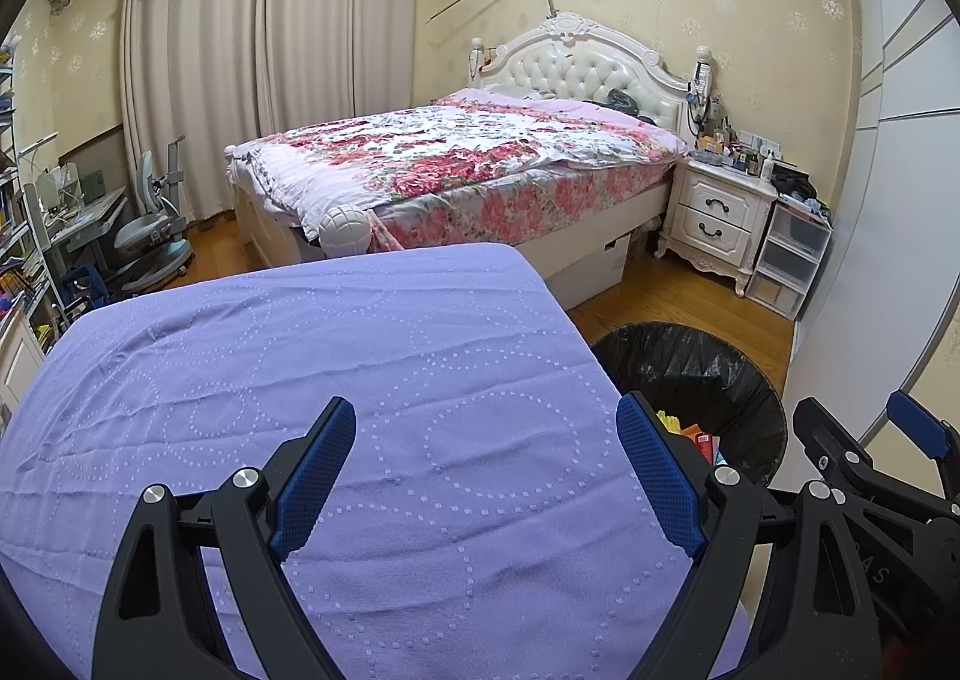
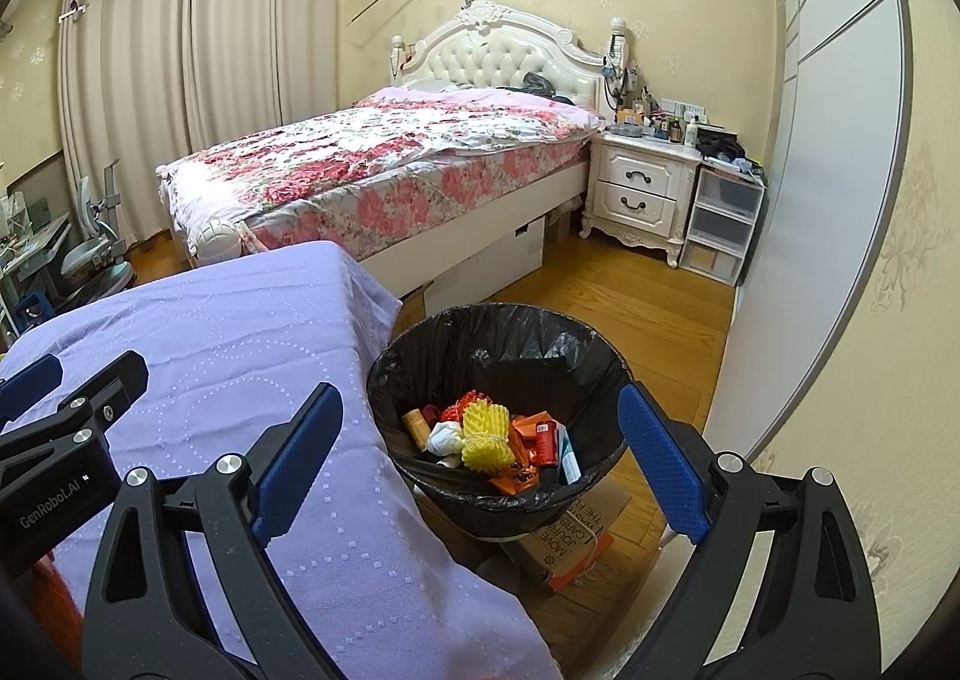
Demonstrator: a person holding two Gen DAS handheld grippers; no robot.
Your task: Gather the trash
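A bin with a black liner (image 2: 498, 338) stands on the floor right of a table under a purple cloth (image 2: 240, 344). In it lie yellow foam nets (image 2: 487, 434), orange wrappers, a white wad and small tubes. My right gripper (image 2: 480, 440) is open and empty, above the bin's near side. My left gripper (image 1: 486, 458) is open and empty over the purple cloth (image 1: 300, 356). The bin (image 1: 690, 374) shows to its right, and the right gripper (image 1: 870, 440) beyond it.
A flattened cardboard box (image 2: 570, 542) lies under the bin. A bed with a floral cover (image 2: 384, 158), a white nightstand (image 2: 642, 188) and plastic drawers (image 2: 720, 224) stand behind. A wardrobe (image 2: 828, 140) lines the right wall. A desk chair (image 1: 150, 224) stands at left.
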